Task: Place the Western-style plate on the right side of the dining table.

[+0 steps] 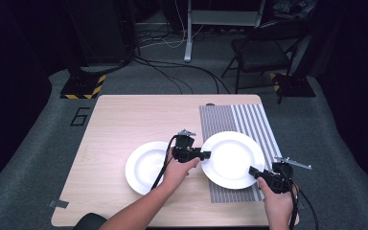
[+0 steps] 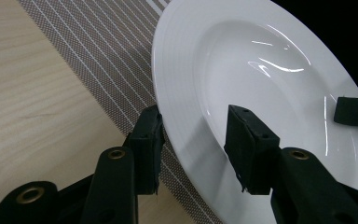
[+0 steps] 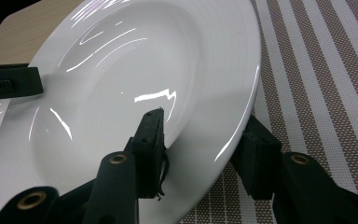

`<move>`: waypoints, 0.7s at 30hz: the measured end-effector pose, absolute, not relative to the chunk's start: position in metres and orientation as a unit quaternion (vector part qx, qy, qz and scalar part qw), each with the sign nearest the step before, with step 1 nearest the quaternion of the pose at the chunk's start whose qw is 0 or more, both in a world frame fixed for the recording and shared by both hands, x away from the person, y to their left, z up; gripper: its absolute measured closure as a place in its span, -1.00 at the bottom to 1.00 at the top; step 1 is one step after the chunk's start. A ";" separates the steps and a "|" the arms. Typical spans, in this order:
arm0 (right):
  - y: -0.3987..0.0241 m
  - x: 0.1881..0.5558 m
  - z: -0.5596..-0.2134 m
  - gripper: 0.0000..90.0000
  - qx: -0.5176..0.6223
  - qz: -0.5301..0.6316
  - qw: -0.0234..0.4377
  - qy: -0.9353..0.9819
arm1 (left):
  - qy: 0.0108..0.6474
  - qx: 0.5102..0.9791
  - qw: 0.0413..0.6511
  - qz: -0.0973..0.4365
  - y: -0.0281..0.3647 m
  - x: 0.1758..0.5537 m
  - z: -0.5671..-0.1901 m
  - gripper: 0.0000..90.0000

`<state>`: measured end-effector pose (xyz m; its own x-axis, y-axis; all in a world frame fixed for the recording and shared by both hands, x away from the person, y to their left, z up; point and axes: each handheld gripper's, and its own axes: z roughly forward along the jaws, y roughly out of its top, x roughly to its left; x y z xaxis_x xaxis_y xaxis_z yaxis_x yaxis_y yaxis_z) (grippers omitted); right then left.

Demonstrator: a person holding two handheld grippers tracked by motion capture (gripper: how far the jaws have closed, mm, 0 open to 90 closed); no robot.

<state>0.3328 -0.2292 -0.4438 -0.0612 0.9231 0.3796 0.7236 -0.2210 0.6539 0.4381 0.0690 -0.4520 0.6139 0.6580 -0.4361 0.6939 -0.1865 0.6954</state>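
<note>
The plate (image 1: 232, 158) sits over the striped mat (image 1: 258, 120) at the tabletop's (image 1: 124, 120) right half, gripped at two opposite edges. The left gripper (image 1: 205, 155) has its rim at nine o'clock, the right gripper (image 1: 253, 171) at about five o'clock. In the left gripper view the fingers (image 2: 249, 140) straddle the rim, one above and one below, part-way closed and seemingly bearing on it; the same shows in the right gripper view, where one finger (image 3: 150, 135) lies in the bowl and the other under the rim.

Likely risks: the glazed rim is smooth and sloped, so a shallow pinch could slide off if either hand tilts or pulls outward. Uneven lifting would tip the plate toward the weaker grip. The second plate (image 1: 146, 167) lies just beside it at eight o'clock, under the left forearm, so a leftward swing could knock the two together.

Both plates are empty.
</note>
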 end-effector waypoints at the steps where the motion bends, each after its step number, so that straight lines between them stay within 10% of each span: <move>1: -0.230 0.333 -0.444 0.25 0.673 0.396 0.126 0.611 | 0.439 0.770 0.462 -0.021 0.069 0.439 -0.452 0.26; 21: -0.233 0.360 -0.439 0.25 0.668 0.399 0.123 0.616 | 0.449 0.764 0.463 -0.020 0.067 0.462 -0.448 0.28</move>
<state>0.3605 -0.2335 -0.4390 -0.0760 0.9212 0.3815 0.7248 -0.2117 0.6557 0.4619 0.0670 -0.4477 0.5969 0.6668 -0.4463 0.7045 -0.1694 0.6892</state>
